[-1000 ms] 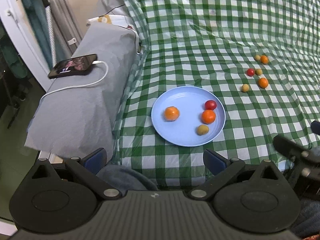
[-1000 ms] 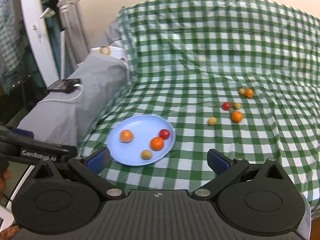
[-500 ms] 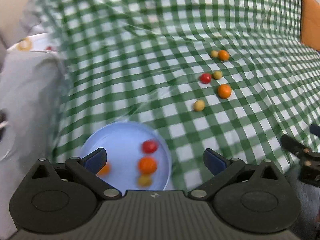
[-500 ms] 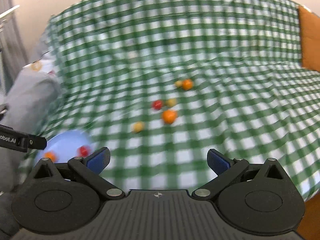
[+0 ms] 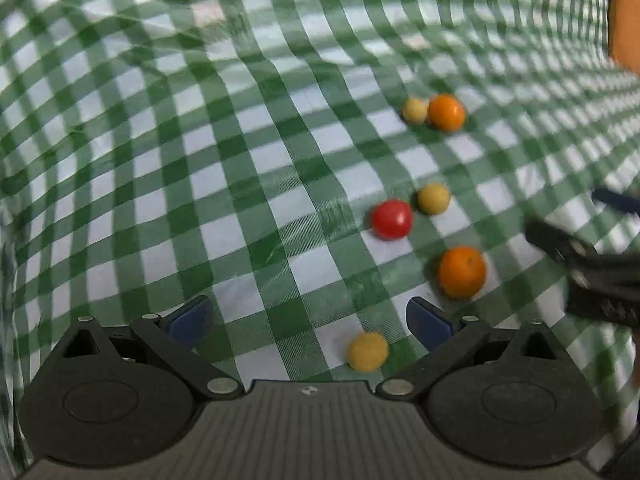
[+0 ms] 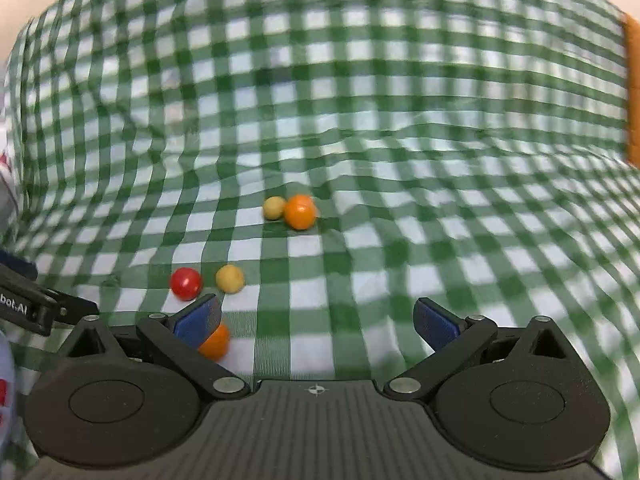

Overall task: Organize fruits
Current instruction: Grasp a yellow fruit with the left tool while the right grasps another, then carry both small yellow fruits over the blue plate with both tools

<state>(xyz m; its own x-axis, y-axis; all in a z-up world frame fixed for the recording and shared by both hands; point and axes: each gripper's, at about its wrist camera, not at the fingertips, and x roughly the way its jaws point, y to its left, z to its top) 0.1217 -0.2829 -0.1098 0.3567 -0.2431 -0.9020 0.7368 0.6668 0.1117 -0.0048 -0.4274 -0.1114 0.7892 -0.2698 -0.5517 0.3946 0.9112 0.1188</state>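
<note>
Several small fruits lie loose on the green checked cloth (image 5: 256,184). In the left wrist view a yellow fruit (image 5: 367,352) sits low between the fingers of my open left gripper (image 5: 307,318), close to the right finger. Beyond it are an orange (image 5: 461,272), a red tomato (image 5: 391,219), a yellow fruit (image 5: 433,199), and a farther yellow and orange pair (image 5: 447,112). My right gripper (image 6: 317,320) is open and holds nothing. An orange (image 6: 215,344) peeks out beside its left finger. The tomato (image 6: 185,283) and another yellow fruit (image 6: 229,278) lie just ahead of it.
The right gripper (image 5: 576,218) enters the left wrist view from the right, beside the near orange. The left gripper (image 6: 52,286) shows at the left edge of the right wrist view. A pale blue sliver (image 6: 6,364) sits at that edge. An orange-brown surface (image 5: 624,20) borders the cloth at the right.
Both grippers have swung right and forward, from the blue plate to the loose fruits. The plate has left the left wrist view. Both stay open.
</note>
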